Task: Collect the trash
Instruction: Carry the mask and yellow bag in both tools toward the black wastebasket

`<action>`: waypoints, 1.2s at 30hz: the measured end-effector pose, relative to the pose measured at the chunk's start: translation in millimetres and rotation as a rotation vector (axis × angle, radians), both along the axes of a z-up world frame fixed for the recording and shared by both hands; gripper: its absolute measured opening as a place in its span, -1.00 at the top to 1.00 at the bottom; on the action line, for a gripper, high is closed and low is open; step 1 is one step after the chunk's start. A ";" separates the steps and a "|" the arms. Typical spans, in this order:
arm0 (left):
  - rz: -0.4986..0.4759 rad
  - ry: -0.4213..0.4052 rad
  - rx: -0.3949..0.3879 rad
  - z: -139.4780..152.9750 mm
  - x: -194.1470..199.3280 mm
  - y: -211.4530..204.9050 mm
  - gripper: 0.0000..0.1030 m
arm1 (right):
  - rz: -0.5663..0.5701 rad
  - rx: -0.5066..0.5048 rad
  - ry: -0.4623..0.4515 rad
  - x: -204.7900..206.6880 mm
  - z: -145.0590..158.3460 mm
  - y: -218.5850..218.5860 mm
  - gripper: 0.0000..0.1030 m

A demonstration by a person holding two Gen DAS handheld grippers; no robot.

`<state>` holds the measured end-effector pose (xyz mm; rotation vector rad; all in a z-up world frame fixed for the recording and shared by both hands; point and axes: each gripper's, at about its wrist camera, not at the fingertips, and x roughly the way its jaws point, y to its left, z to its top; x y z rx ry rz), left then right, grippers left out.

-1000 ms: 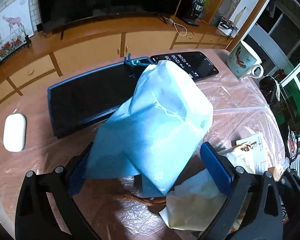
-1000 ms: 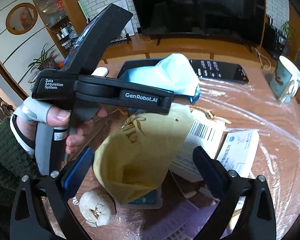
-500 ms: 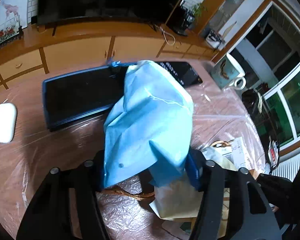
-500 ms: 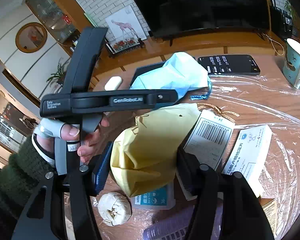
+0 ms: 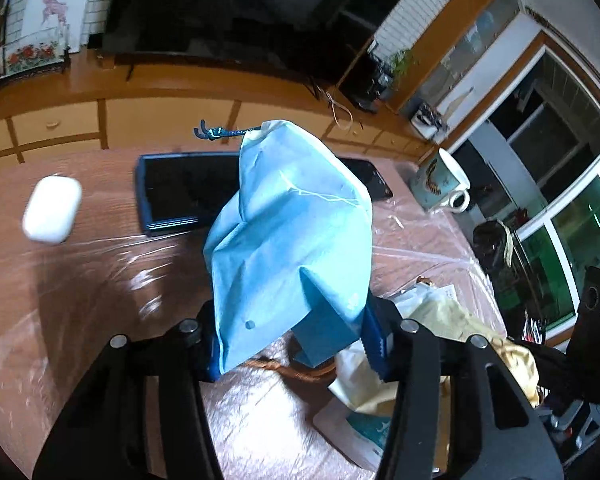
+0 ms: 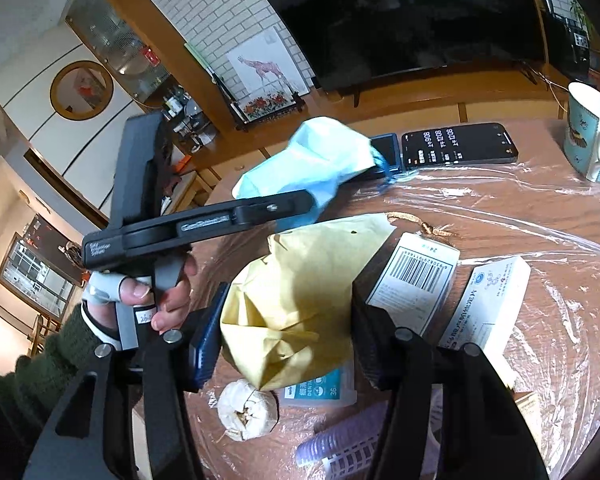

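Closing on the blue bag — left gripper with both blue pads pressed into the crumpled lower end, jaws drawn in to a narrow gap, pointing steeply down toward the table. Bag standing up out of the jaws, drawstring knot at its top, lifted clear of the plastic-covered tabletop. Seen from the right wrist view: a hand wrapped round the left gripper's grey handle, dark green sleeve behind it, tool body held roughly level above the table edge.

Closing likewise on the yellow bag — right gripper, pads squeezing its creased sides, angled down at the table. Contents of either bag hidden.

Relative to the yellow bag: just below it a balled-up paper wad and a blue-and-white packet partly tucked under it; just right of it a barcoded box, then a white box; a purple hair roller nearer the camera. Beyond it, a phone lying flat and a mug upright at the far right; mug's inside out of sight.
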<state>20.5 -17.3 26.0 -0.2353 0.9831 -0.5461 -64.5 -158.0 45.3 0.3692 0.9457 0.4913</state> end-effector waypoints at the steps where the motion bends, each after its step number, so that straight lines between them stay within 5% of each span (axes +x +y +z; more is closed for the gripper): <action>1: 0.009 -0.008 0.000 2.1 -3.7 1.5 -0.03 | -0.001 0.005 -0.006 0.2 0.2 -3.9 -0.08; 17: 0.134 -0.092 0.005 24.5 -93.5 14.7 -0.03 | -0.088 0.035 -0.056 -36.1 25.7 -42.5 -0.08; 36: 0.184 -0.178 0.118 35.7 -174.0 10.1 -0.03 | -0.097 0.038 -0.093 -101.1 41.2 -55.1 -0.07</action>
